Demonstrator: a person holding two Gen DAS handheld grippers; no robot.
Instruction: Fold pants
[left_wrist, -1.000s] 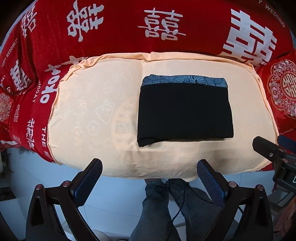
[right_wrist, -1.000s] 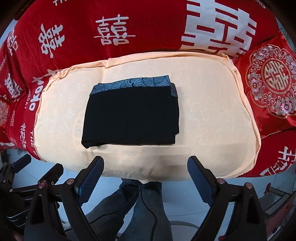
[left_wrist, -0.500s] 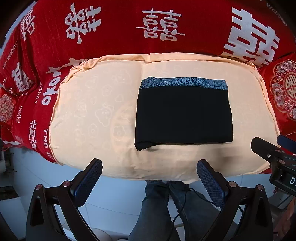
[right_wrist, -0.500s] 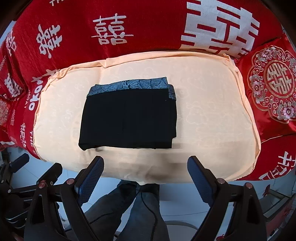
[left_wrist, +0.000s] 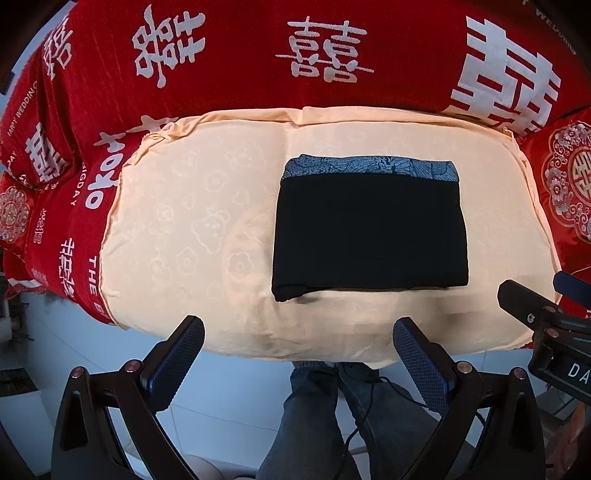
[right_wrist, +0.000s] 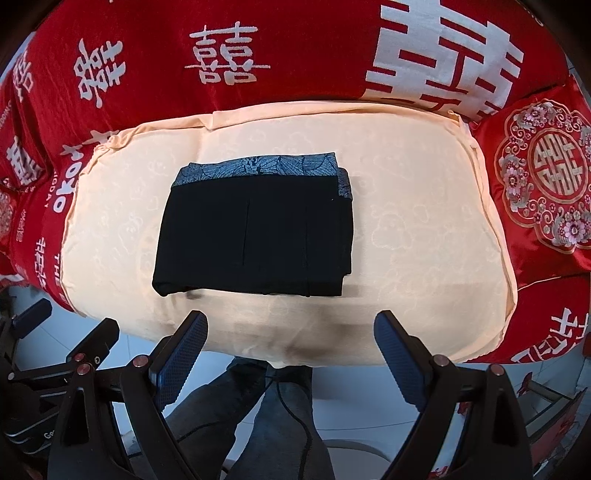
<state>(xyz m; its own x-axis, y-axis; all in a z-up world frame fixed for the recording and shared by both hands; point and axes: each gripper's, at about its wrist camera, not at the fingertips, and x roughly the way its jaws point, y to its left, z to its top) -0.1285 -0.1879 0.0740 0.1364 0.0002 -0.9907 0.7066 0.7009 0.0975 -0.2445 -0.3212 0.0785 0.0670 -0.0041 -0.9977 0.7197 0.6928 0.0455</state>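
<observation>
Two views. Left wrist: peach cloth (left_wrist: 177, 229) covers the surface, red blanket (left_wrist: 240, 62) w/ white characters behind, pale floor below, person's legs (left_wrist: 317, 417) betw. the fingers. Pants (left_wrist: 369, 236) lie folded in a black rectangle, blue patterned band along far edge, right of centre on cloth. Left tool (left_wrist: 297, 363) wide, empty. Right wrist: same cloth (right_wrist: 424, 221), embroidered red cushion (right_wrist: 546, 184) at right. Pants (right_wrist: 255, 236) left of centre, layers stacked. Right tool (right_wrist: 291, 358) wide, empty.

bright, even daylight, sharp focus (fisheye-bent, dark corners).
</observation>
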